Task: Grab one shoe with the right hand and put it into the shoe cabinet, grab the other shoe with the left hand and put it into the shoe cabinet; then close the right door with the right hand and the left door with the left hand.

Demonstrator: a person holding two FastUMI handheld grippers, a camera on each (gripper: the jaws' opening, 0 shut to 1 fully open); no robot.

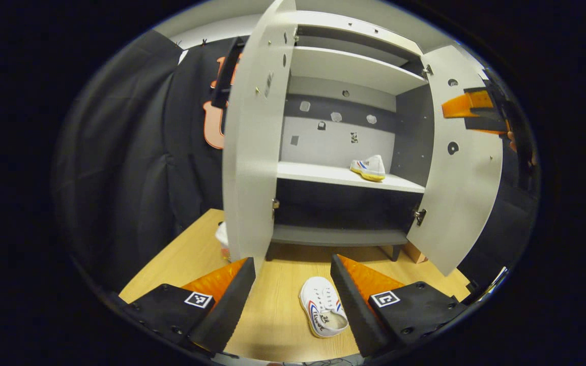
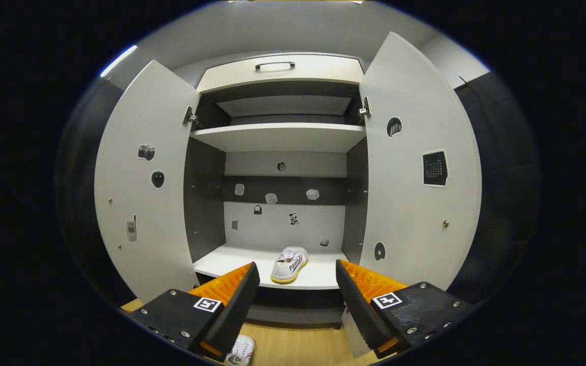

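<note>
Both my left gripper (image 1: 293, 290) and right gripper (image 2: 297, 295) gape empty, floor sneaker (image 1: 323, 313) lying toe toward the shoe cabinet (image 1: 344, 175), shelf sneaker (image 2: 289, 264) toe inward

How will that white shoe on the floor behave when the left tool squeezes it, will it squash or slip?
The shoe on the floor looks like soft canvas with an open top, so its sides will probably give under the left tool. Its low, small build suggests it is light. Lying flat on its sole, it seems unlikely to roll, though it might slide on the smooth wooden floor.
</note>
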